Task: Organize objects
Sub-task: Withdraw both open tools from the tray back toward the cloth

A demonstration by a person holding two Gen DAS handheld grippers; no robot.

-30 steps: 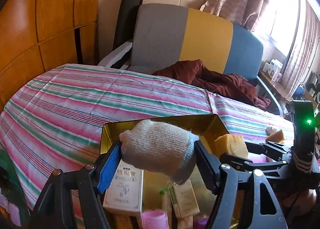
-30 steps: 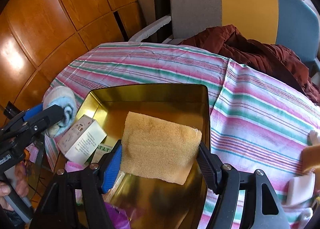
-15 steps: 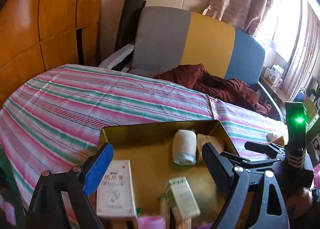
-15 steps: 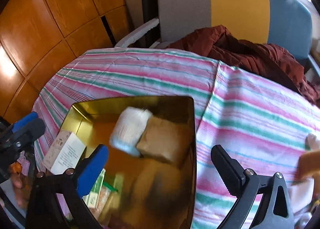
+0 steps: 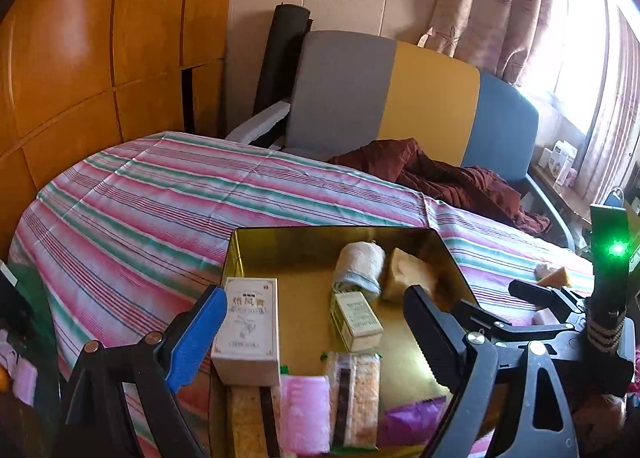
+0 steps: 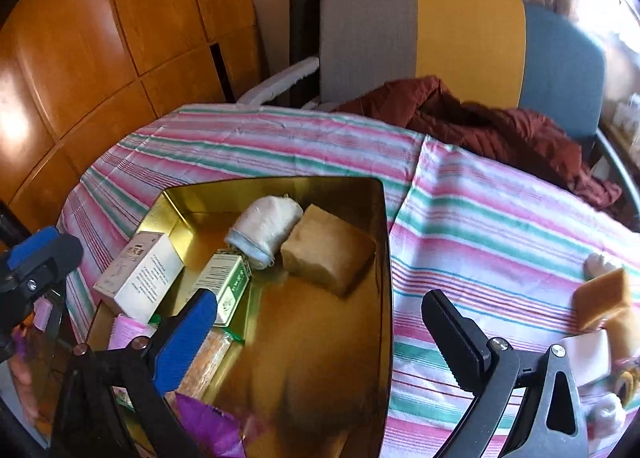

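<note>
Fingers of both grippers stand wide apart with nothing between them; earlier frames bear out that both pairs have just been opening. The left gripper point(image 5: 312, 334) hovers over the near half of the gold tin point(image 6: 382, 242), its jaws framing a white box point(image 5: 248, 326) and a small green-and-white box point(image 5: 356, 320). The right gripper point(image 6: 320, 332) straddles the tin's right wall. Ahead of both, in the tin's far right corner, the rolled sock point(image 6: 266, 232) and tan sponge point(image 6: 328, 254) lie touching, the sock's long axis running toward the far wall.

What remains loose sits on the striped cloth point(image 6: 500, 225) off to the right: another tan sponge point(image 6: 602, 298) and pale pieces below it, too blurred to name. The right gripper is the nearer, with open cloth between and the table edge apparently close beyond them.
</note>
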